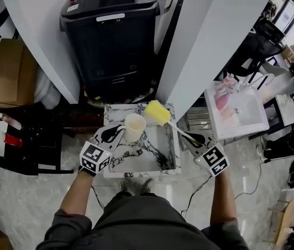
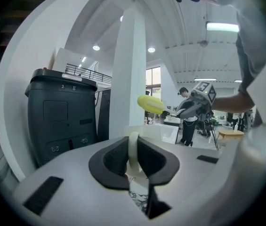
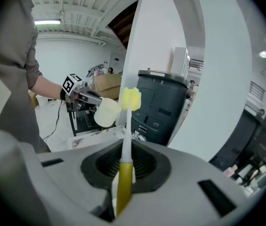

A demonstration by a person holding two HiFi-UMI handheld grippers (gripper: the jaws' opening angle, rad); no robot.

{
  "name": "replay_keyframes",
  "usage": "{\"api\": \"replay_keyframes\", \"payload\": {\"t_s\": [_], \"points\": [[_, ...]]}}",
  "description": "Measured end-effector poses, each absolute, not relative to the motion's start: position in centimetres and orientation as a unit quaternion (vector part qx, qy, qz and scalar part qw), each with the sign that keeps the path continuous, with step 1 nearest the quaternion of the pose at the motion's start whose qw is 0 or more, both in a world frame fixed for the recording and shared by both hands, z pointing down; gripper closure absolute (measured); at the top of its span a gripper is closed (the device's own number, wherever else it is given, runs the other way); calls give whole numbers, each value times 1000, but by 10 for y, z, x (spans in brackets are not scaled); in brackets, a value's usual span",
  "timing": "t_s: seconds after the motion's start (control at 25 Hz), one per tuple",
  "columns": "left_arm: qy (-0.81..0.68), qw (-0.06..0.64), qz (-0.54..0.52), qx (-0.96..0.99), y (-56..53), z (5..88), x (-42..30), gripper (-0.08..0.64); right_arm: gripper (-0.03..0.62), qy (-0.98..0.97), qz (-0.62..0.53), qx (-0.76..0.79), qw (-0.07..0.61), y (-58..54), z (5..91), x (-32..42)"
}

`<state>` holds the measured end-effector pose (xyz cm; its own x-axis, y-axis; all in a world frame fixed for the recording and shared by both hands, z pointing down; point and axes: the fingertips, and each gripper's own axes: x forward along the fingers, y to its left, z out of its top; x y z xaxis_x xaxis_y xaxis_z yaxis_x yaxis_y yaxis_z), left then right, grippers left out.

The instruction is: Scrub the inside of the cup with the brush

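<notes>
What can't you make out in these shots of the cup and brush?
Inside the cup: in the left gripper view the left hand-held gripper covers all but a pale strip; in the head view it's too small.
Whether brush head touches cup: they overlap in the right gripper view.

Near side: your marble surface point(image 1: 160, 160) lay bare, free to cross.
Far side: black bin point(image 1: 110, 35) and white pillar point(image 1: 214, 35) walled you in.
Beside cup point(image 1: 135, 127): brush point(image 1: 158, 113) head crowded the rim.

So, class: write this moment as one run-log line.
stage: before scrubbing | left gripper: shut on cup handle | right gripper: shut on brush | brush head: outside cup, beside rim
</notes>
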<state>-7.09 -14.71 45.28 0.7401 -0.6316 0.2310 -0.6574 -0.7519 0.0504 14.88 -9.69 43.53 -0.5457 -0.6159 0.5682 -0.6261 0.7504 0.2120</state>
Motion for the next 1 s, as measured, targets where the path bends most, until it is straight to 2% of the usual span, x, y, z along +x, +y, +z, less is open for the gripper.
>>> {"api": "replay_keyframes", "payload": {"t_s": [0.36, 0.68, 1.0], "points": [[-383, 66, 79, 918, -168, 475, -66, 518, 558, -877, 13, 397, 269, -110, 430, 154], [-395, 77, 101, 910, -182, 545, -52, 518, 558, -877, 25, 425, 224, -123, 442, 159], [-397, 98, 130, 903, -182, 621, -38, 518, 558, -880, 33, 425, 208, -129, 464, 165]]}}
